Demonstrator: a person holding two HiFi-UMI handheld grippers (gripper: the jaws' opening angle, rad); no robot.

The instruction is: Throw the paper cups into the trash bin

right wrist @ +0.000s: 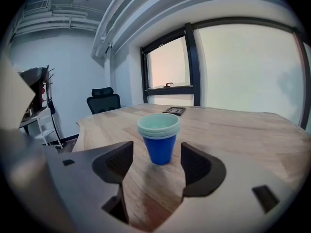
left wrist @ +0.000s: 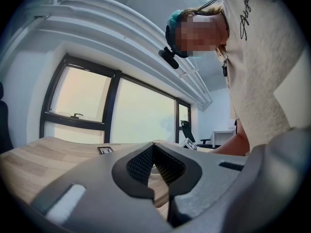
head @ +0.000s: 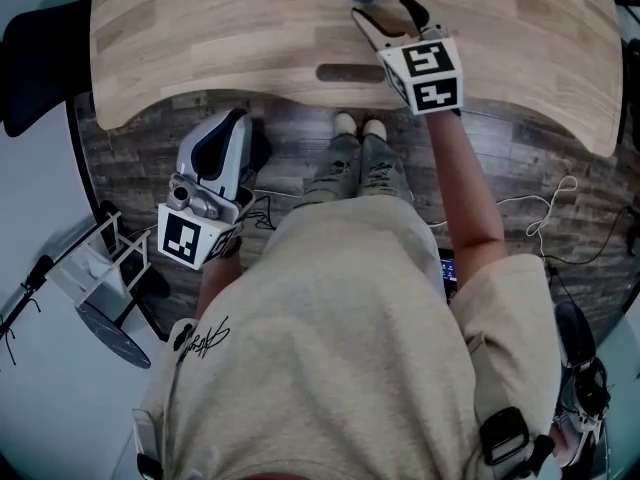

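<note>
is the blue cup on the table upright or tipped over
Upright: the blue cup stands on its narrow base on the table, mint rim facing up.

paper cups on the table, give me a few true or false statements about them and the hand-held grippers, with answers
1. The paper cups stand upright and stacked on the wooden table. True.
2. The right hand-held gripper is clamped on the cups. False: its jaws stand wide apart, not touching the cups.
3. The left hand-held gripper holds a cup. False: it is shut and empty.
4. An office chair stands beyond the table. True.
</note>
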